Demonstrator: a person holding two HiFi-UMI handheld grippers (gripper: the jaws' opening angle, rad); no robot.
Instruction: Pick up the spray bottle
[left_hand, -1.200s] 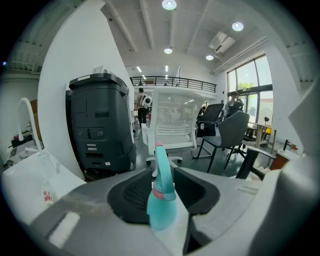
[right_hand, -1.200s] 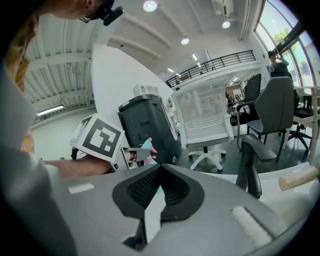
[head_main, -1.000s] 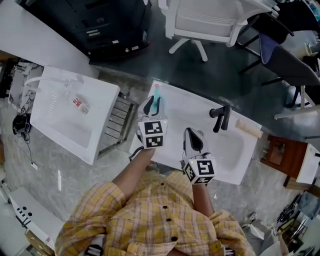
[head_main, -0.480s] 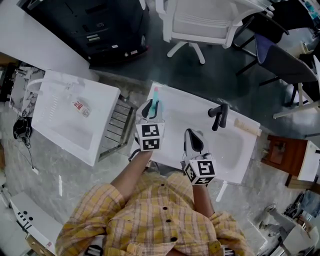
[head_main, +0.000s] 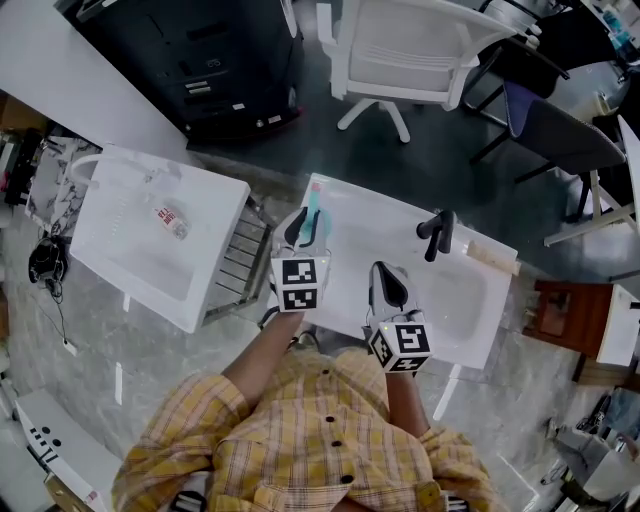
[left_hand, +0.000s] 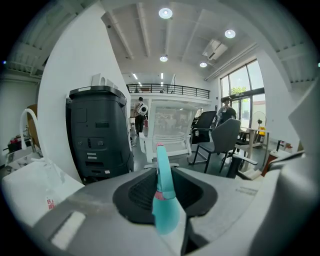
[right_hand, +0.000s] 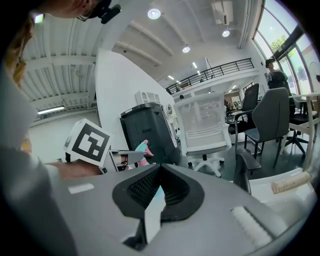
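The spray bottle (head_main: 315, 203) is teal with a pink ring at its neck. My left gripper (head_main: 305, 224) is shut on it above the back left corner of the white washbasin (head_main: 352, 203). In the left gripper view the bottle (left_hand: 163, 200) stands upright between the black pads (left_hand: 137, 192), its nozzle pointing away. My right gripper (head_main: 386, 281) hovers over the basin's front rim, jaws together and nothing in them. The right gripper view shows its pads (right_hand: 175, 192) meeting, with the left gripper's marker cube (right_hand: 90, 142) and the bottle's top (right_hand: 142, 147) off to the left.
A black tap (head_main: 440, 232) stands at the basin's back edge, with a pale roll (head_main: 492, 257) to its right. A second white basin (head_main: 150, 240) and a metal rack (head_main: 238, 255) lie to the left. Beyond are a black cabinet (head_main: 200, 55) and a white office chair (head_main: 410, 45).
The left gripper, still shut on the bottle, has risen a little over the basin's corner. The right gripper has lifted slightly as well.
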